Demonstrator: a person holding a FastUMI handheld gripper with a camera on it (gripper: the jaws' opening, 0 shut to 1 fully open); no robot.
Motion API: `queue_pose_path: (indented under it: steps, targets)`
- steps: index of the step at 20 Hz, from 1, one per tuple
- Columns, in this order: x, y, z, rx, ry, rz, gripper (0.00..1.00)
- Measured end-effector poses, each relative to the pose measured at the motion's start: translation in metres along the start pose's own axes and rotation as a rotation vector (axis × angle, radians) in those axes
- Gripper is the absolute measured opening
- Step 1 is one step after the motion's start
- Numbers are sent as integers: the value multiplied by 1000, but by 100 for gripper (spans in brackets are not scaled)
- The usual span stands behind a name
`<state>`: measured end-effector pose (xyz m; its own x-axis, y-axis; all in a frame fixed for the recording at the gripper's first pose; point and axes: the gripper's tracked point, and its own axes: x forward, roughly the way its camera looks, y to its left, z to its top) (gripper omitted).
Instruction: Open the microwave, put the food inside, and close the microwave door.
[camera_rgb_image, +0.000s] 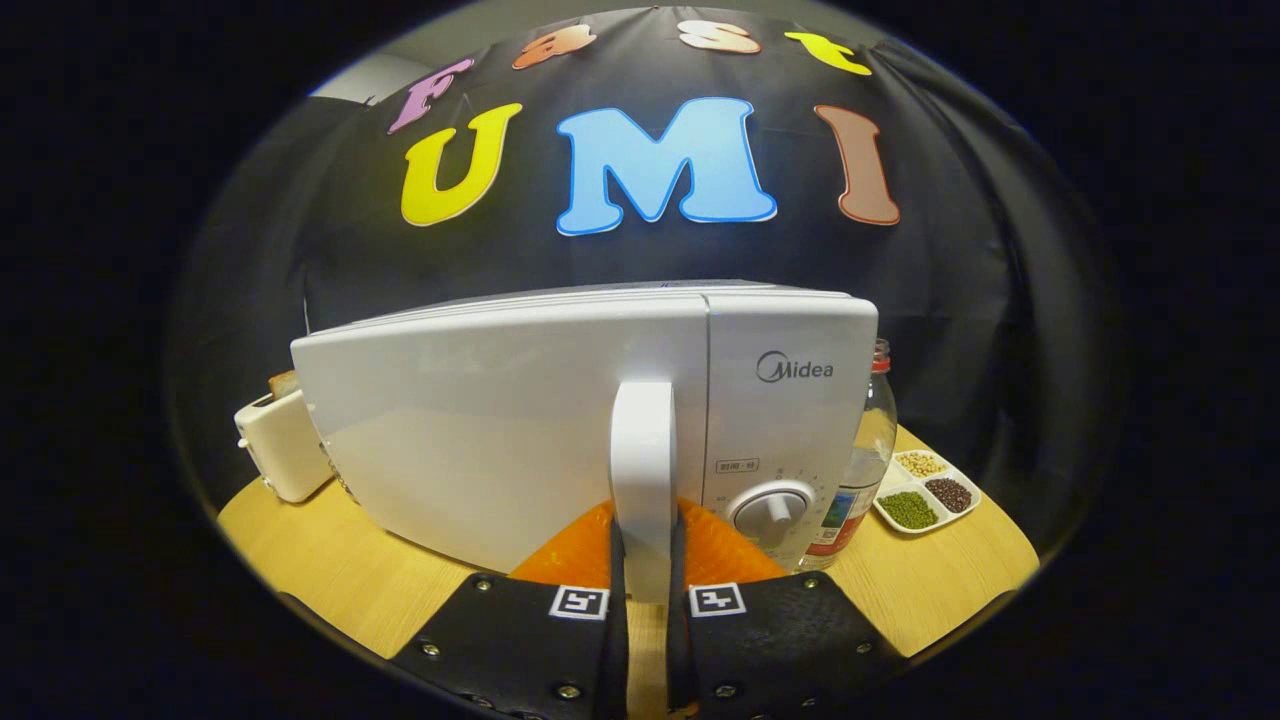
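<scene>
White boxy microwave (520, 430) sits on the round pale wooden desk (930, 590), door seemingly closed or barely ajar; my gripper (645, 590) has both fingers clamped on the white upright door handle (643, 470), low on the bar. Risks as I judge them: so low a hold may slide off the smooth handle when I pull; a straight pull, not following the hinge arc, could drag the whole oven; the clear glass bottle (868, 450) just beside it could topple.
</scene>
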<state>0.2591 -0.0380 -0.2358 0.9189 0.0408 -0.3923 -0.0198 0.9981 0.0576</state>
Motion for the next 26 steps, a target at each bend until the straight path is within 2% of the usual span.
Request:
queue_pose_path:
  steps: [3, 4, 8, 15, 19, 22, 26]
  targets:
    - [-4, -1, -1, -37, 6, -8, 15]
    - [-10, -1, 0, -42, 8, -20, 7]
    - [-38, 10, -10, -95, -19, -16, 7]
    - [-81, 33, -28, -65, 29, 18, 6]
    - [-110, 56, -39, -61, 51, 39, 7]
    - [-129, 74, -47, -51, 63, 67, 13]
    - [-156, 106, -55, -62, 62, 119, 15]
